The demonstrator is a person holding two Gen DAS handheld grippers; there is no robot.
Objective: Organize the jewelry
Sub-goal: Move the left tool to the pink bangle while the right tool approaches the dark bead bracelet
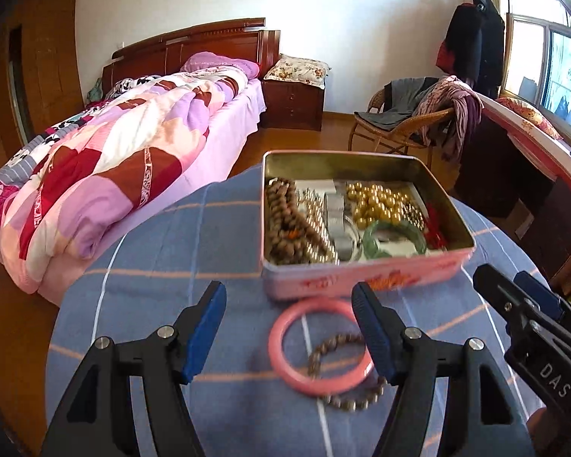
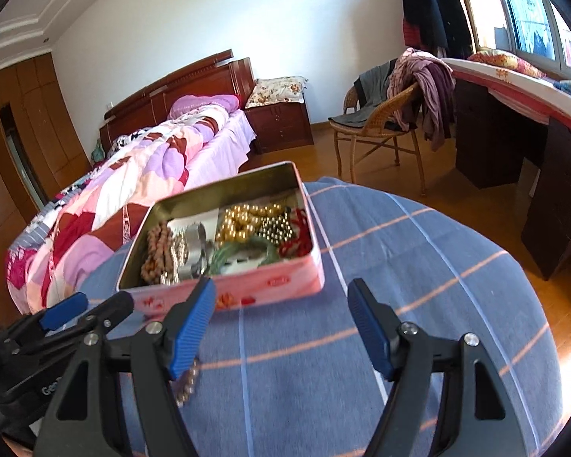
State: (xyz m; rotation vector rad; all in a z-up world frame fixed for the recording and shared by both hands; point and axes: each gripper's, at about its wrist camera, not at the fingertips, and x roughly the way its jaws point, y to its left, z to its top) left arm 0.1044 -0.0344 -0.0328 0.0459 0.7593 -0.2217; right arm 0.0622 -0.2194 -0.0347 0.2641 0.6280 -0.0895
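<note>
While your left hand-held gripper [image 1: 289, 327] hovers with its blue fingers spread wide and empty, the pink bangle [image 1: 319, 346] lies on the bench [image 1: 152, 266] between them, low in front of the tin. A brown bead bracelet [image 1: 346, 371] overlaps the bangle's right side, partly behind your right-hand finger, so the pair probably wait as the last loose pieces to go in. Your right hand-held gripper [image 2: 281, 327] is likewise spread and holds nothing, poised over bare blue checked cloth to the right of the tin, likely standing by rather than reaching.

Beyond both tools sits the open pink tin [image 1: 361, 278], lid off, already crowded: brown beads at left, silvery pieces in the middle, gold pearls [image 1: 373, 200] and a green bangle [image 1: 394, 238] toward the right, red cord at the edge.

The left wrist view alone shows the pink bangle whole; the right wrist view catches only a few beads of the bracelet behind its left finger, but shows the other tool's tip just beside the tin's near corner.
</note>
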